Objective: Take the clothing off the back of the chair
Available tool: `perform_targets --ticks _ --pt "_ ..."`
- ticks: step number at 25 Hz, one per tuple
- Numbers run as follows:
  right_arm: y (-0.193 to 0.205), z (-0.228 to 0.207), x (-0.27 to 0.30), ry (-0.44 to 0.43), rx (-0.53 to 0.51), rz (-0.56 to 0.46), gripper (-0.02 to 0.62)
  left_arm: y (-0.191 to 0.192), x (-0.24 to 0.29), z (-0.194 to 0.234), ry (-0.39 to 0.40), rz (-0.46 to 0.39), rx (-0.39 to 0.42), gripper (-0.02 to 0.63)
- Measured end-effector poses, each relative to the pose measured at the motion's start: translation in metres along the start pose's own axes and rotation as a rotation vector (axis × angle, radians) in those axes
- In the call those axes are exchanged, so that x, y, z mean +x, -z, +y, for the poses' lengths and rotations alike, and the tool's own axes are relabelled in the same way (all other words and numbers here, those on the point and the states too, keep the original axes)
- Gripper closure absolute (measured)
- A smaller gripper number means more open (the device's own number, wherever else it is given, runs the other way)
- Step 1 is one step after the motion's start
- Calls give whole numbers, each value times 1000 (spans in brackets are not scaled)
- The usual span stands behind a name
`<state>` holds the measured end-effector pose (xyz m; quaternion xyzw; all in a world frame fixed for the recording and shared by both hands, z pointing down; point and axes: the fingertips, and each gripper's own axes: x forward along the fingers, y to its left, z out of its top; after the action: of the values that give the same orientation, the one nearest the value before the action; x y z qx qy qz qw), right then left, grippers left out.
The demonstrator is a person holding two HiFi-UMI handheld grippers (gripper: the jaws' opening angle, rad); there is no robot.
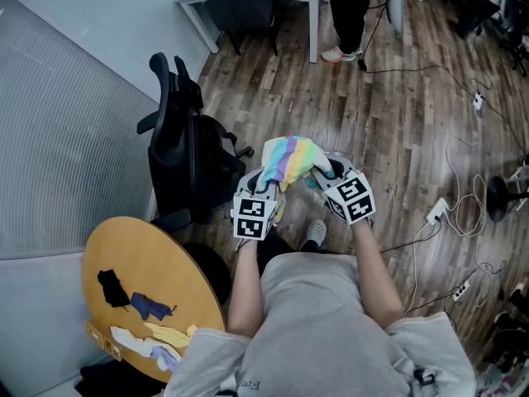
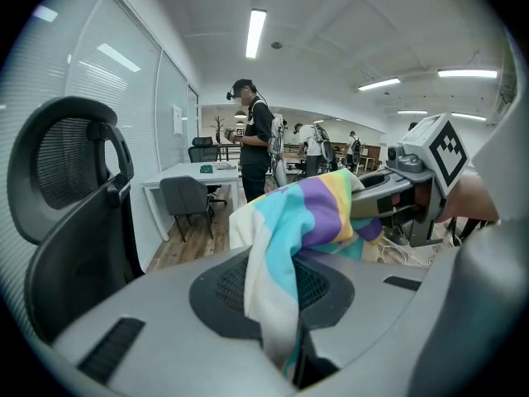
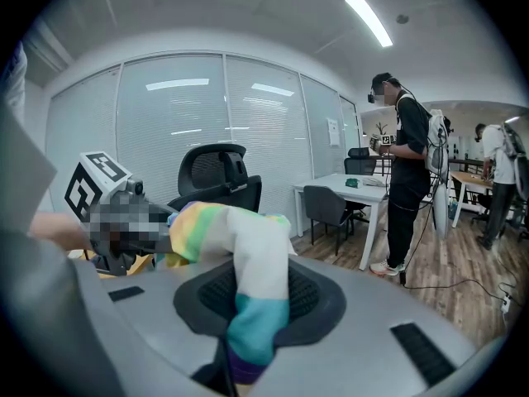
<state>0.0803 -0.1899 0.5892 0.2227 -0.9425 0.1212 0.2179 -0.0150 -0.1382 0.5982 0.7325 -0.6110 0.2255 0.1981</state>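
The chair [image 1: 178,139] stands at the left. The left claw [image 1: 269,182] and the right claw [image 1: 319,172] each pinch tight on one end of the cloth [image 1: 291,160]. It hangs in the air beside the chair, above the floor. Best to hold both ends firm and lift it away so it can't catch.
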Motion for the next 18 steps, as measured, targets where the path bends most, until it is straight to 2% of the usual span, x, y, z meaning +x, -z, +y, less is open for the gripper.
perform_targets --ticks 18 --pt "3 11 -5 -2 -21 4 508 6 -10 -3 -8 -5 -7 532"
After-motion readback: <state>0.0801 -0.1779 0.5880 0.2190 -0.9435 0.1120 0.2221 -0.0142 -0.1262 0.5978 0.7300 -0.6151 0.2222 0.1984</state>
